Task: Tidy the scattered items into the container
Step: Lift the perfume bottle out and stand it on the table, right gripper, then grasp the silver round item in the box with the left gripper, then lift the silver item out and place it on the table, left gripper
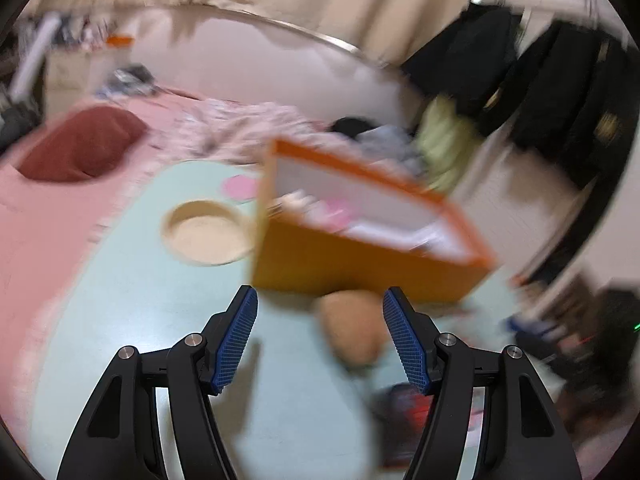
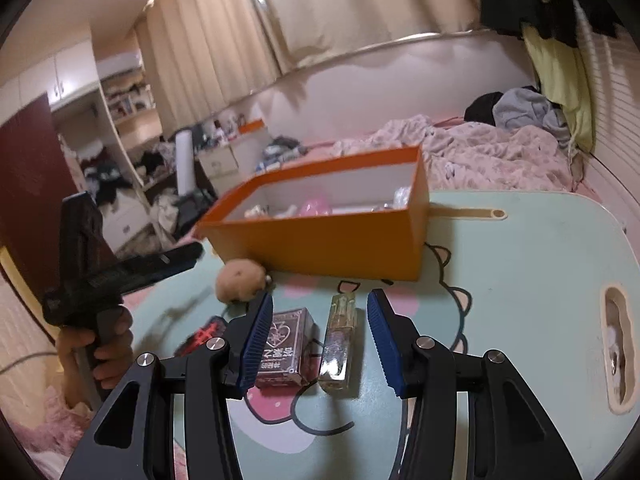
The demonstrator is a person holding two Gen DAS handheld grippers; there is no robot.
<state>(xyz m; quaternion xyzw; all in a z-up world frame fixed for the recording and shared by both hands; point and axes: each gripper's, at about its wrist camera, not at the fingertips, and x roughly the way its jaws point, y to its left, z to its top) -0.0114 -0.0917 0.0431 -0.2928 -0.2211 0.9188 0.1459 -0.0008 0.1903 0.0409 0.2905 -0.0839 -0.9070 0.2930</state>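
Note:
An orange box [image 2: 312, 236] with small items inside stands on the mint table [image 2: 520, 264]; it also fills the middle of the blurred left wrist view [image 1: 360, 264]. A tan plush ball [image 2: 240, 280] lies by the box's near corner. My right gripper [image 2: 320, 300] is open, low over a dark red card box [image 2: 284, 344] and a clear glass bottle [image 2: 340, 344] that lie side by side between its fingers. My left gripper [image 1: 320, 300] is open, and the plush ball [image 1: 352, 328] sits just ahead, close to its right finger.
A wooden bowl [image 1: 208, 232] sits left of the box. A red and black item [image 2: 200, 336] lies left of the card box. A hand [image 2: 96, 344] holds the other gripper's handle at the table's left edge. A rumpled bed [image 2: 480, 156] lies behind.

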